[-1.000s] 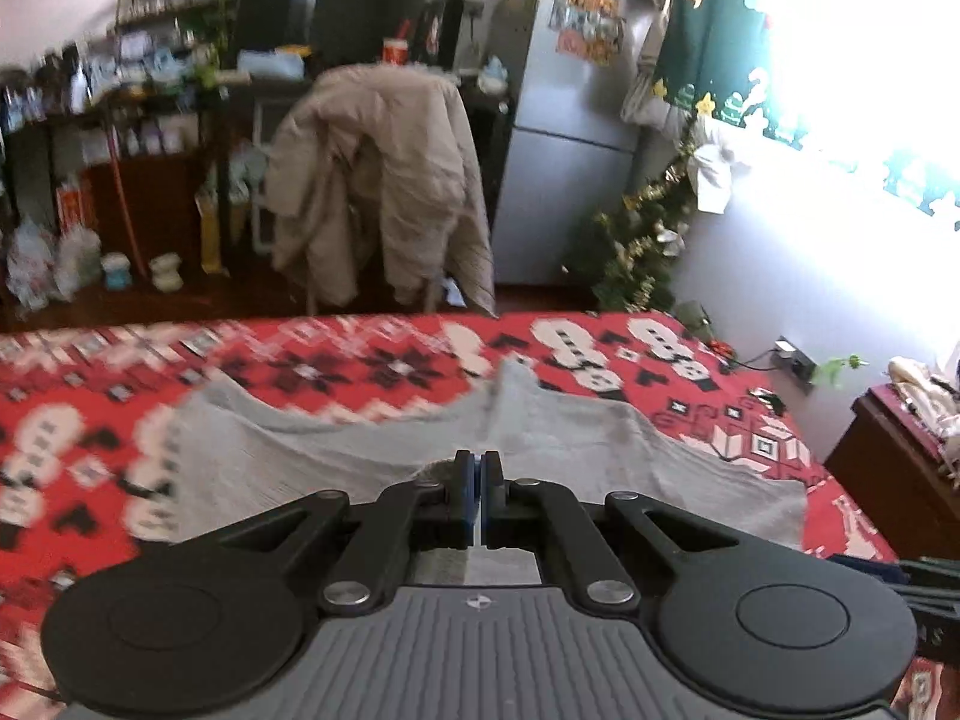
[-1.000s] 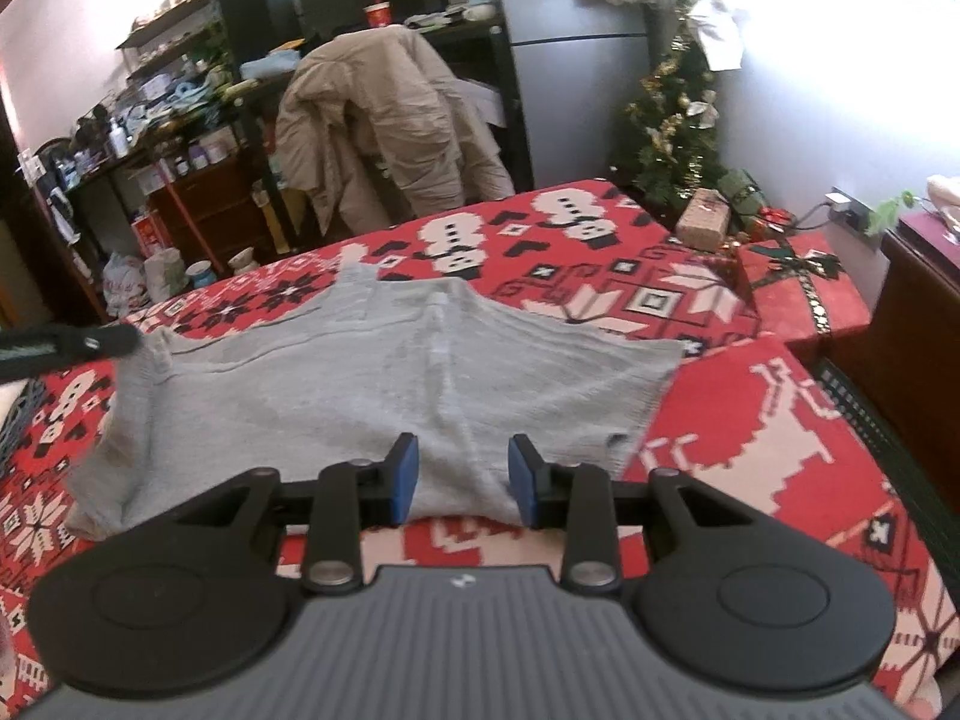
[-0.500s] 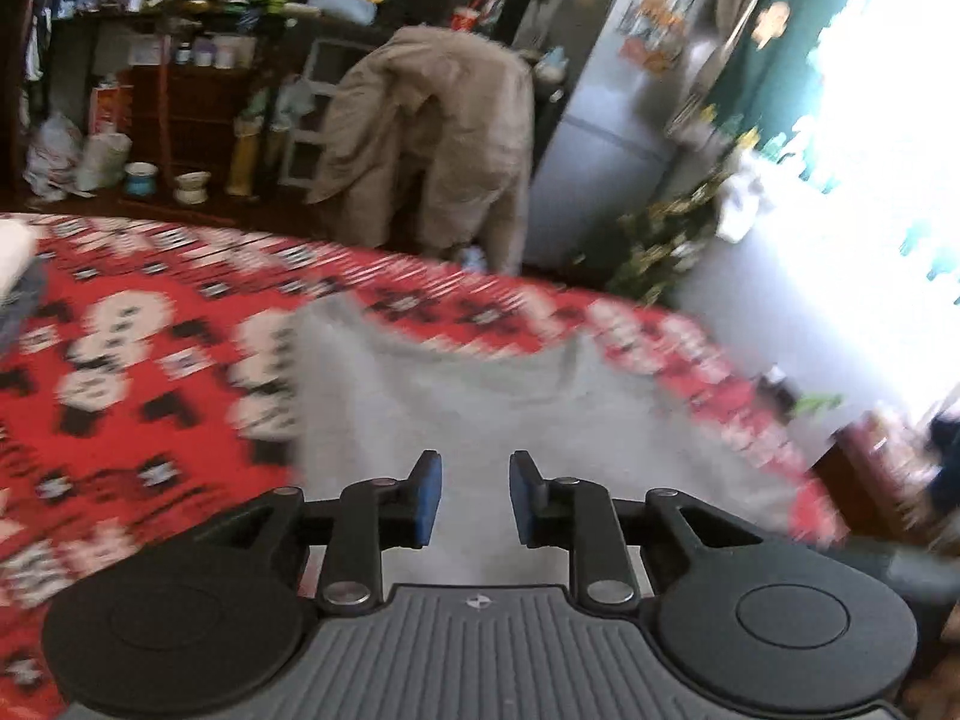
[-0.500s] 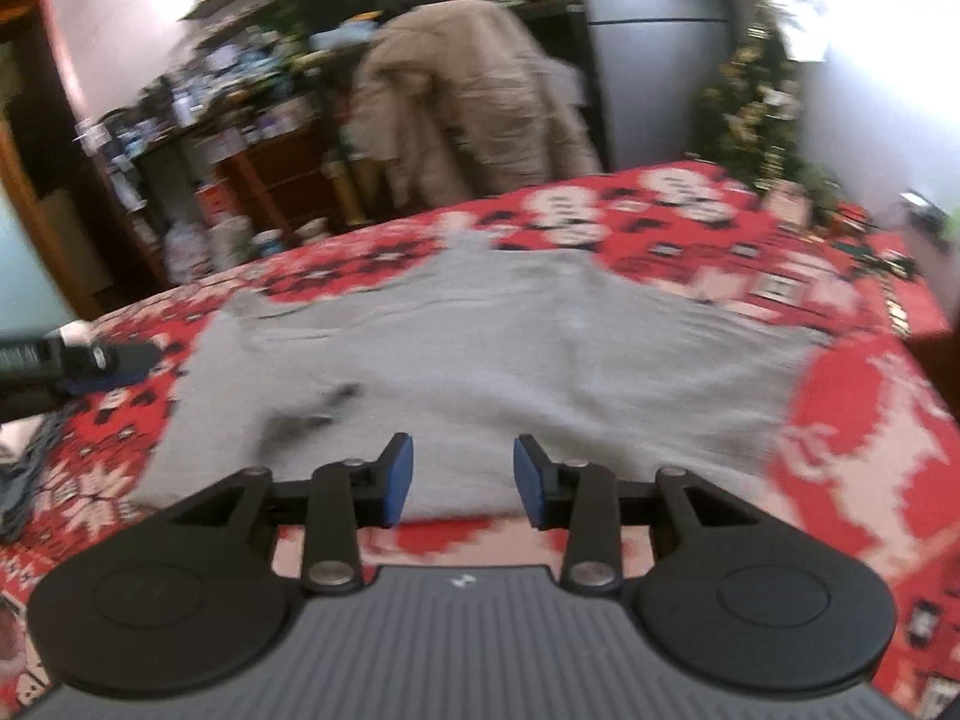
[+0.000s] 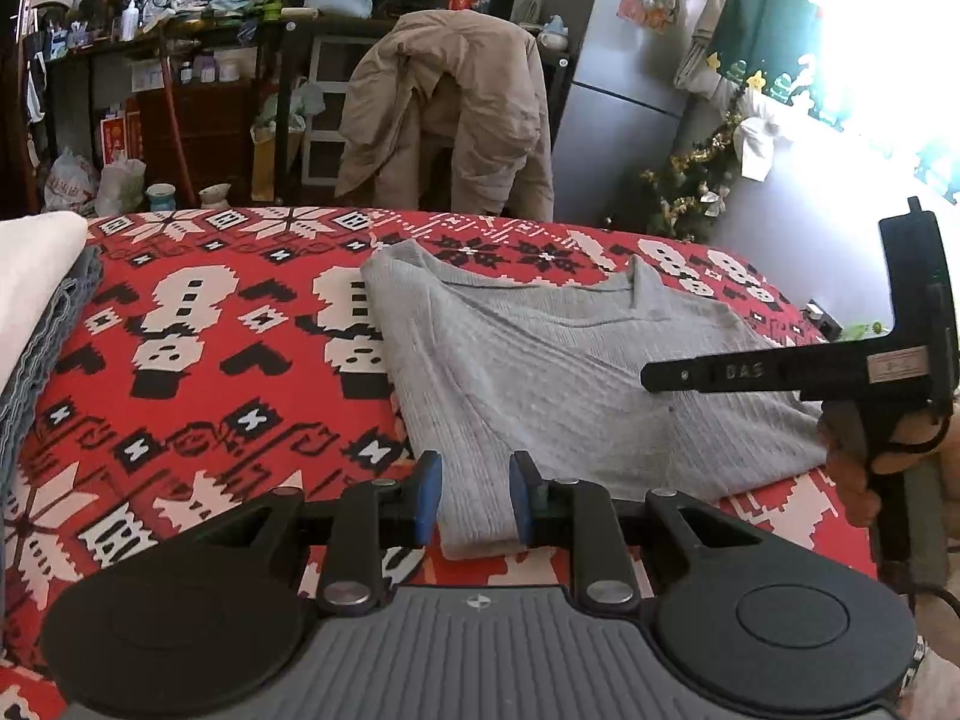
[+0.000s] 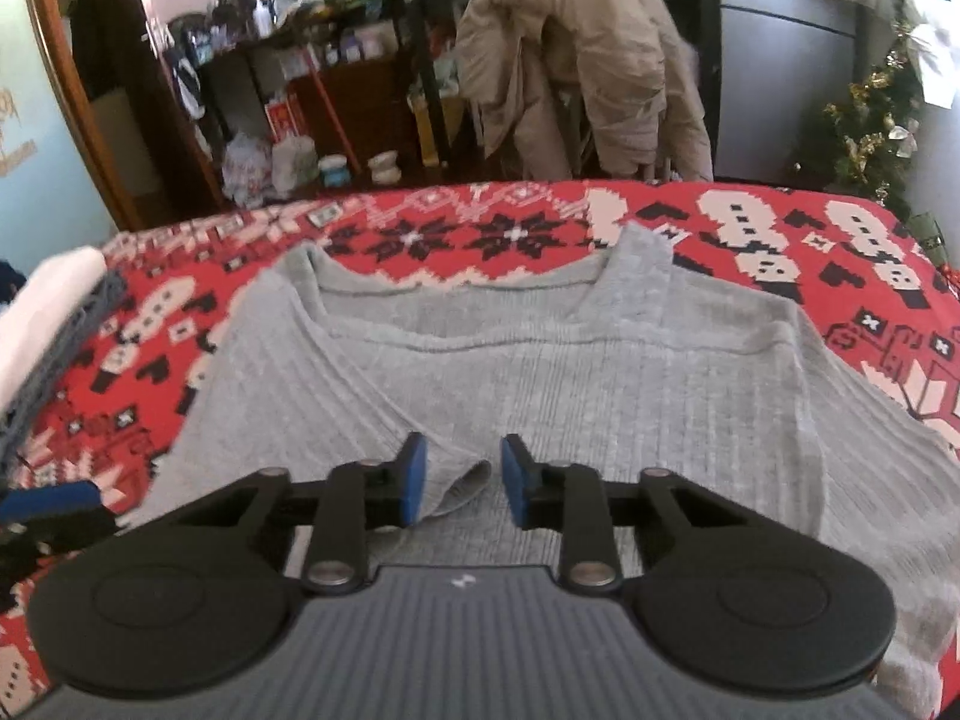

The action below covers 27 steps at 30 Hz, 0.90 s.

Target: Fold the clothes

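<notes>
A grey ribbed sweater (image 5: 540, 372) lies flat on the red patterned blanket (image 5: 228, 360), neckline away from me. My left gripper (image 5: 474, 501) hovers at the sweater's near left corner, its blue pads apart with the cloth edge between them. In the right wrist view the sweater (image 6: 600, 372) fills the middle, with a sleeve folded across its front. My right gripper (image 6: 465, 483) has its jaws closing around the sleeve cuff (image 6: 465, 480); the cuff touches only the left pad. The right gripper (image 5: 651, 375) also shows side-on in the left wrist view, held by a hand (image 5: 852, 468).
A stack of folded clothes (image 5: 36, 276), white on top of grey, sits at the bed's left edge. A beige coat (image 5: 444, 114) hangs over a chair beyond the bed. Cluttered shelves (image 5: 180, 60), a fridge (image 5: 624, 78) and a small Christmas tree (image 5: 690, 192) stand behind.
The left gripper went from shut to open and came to the sweater's near left corner. The right gripper moved in over the sweater to the sleeve cuff, and its jaws narrowed.
</notes>
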Tool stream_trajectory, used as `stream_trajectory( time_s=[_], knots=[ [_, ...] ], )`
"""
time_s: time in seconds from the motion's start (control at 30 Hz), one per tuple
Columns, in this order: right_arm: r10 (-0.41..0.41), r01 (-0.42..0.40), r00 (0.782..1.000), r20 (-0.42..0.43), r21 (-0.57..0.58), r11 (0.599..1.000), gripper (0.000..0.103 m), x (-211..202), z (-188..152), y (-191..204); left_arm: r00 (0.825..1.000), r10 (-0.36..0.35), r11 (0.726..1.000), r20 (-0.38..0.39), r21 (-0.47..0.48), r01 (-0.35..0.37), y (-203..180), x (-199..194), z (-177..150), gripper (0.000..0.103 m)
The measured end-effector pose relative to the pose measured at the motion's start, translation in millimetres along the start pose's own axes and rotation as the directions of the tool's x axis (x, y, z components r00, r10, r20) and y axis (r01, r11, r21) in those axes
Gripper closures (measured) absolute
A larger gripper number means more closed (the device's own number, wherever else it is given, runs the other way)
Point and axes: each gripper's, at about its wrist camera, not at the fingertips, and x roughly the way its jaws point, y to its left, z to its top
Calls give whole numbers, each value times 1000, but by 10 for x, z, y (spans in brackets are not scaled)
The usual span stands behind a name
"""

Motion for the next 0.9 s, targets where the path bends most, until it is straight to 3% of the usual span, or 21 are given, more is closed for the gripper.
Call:
stream_trajectory(
  time_s=[0.1,0.37,0.67,0.83,0.9],
  knots=[
    [-5,5,1000,3,-32,999,101,18,-36,19,1000,10,999,0,34,-10,-31,48,-5,80],
    [-83,91,989,119,-65,994,102,-191,178,34,997,-6,999,-81,33,9,-22,230,-124,80],
    [-150,154,987,65,-61,986,102,114,195,-87,996,-4,997,-94,79,11,-68,209,-201,80],
    [-194,203,973,125,-63,977,102,94,268,-37,995,0,992,-96,125,12,-106,187,-227,78],
    [-211,219,972,102,-82,972,100,183,282,-20,995,11,990,-95,141,2,-120,202,-244,78]
  ],
)
